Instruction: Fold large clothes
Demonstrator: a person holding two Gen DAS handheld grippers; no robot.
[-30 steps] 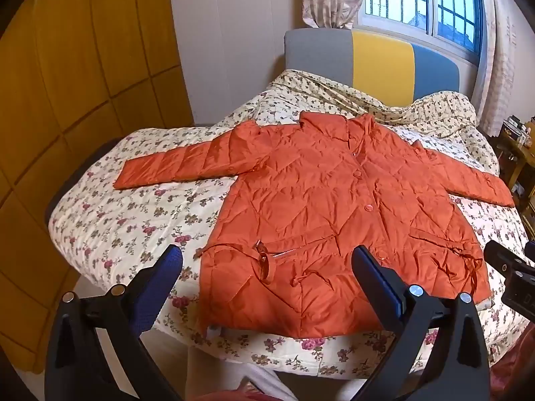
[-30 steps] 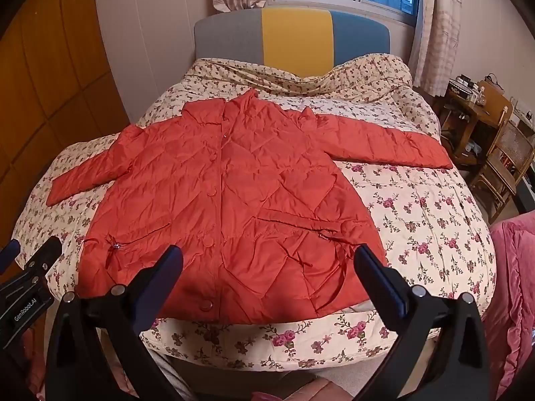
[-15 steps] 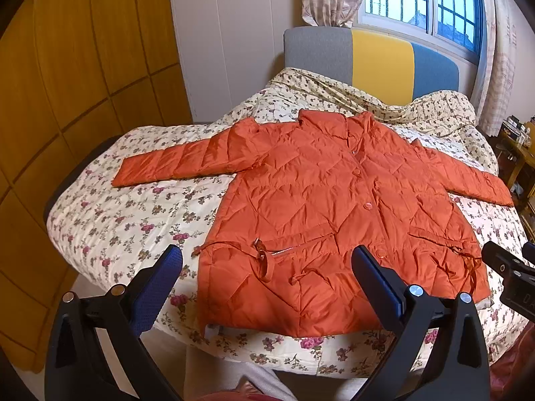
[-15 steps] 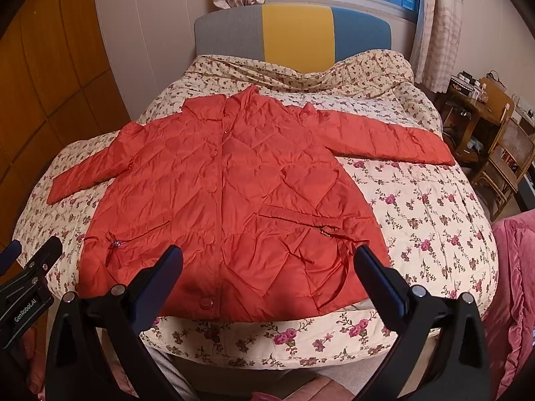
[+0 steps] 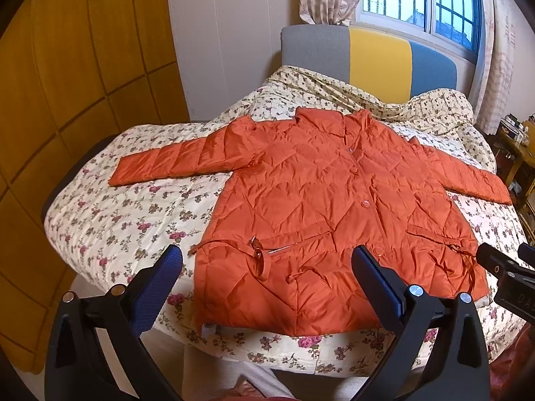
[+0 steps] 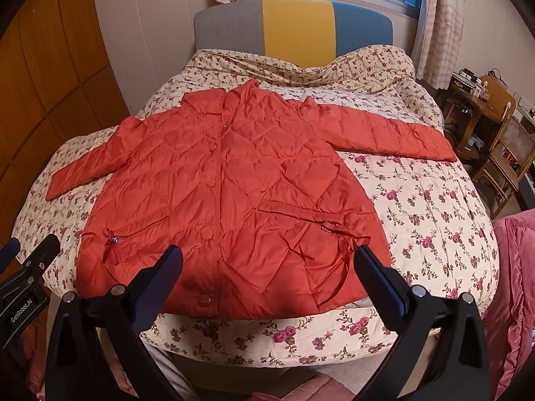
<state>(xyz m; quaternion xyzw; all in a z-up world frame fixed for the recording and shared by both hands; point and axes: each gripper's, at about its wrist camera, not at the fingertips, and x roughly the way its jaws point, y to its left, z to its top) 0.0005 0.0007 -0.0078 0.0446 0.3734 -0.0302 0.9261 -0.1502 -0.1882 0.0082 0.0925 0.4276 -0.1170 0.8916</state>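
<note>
Both jaws spread wide, empty, above orange jacket (image 5: pixel 321 220) hem at 6 o'clock. Slippery shell; could slide off bed (image 6: pixel 434 207).

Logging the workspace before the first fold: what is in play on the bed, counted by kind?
Orange jacket: 1, spread flat, both sleeves out
Floral bedspread: 1
Open grippers: 2, left gripper, right gripper
Total: 4

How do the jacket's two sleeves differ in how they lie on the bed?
In the right wrist view, the left sleeve slants down toward the near bed edge, while the right sleeve stretches almost straight sideways toward the chairs. Both lie flat, unfolded, on the floral quilt.
</note>
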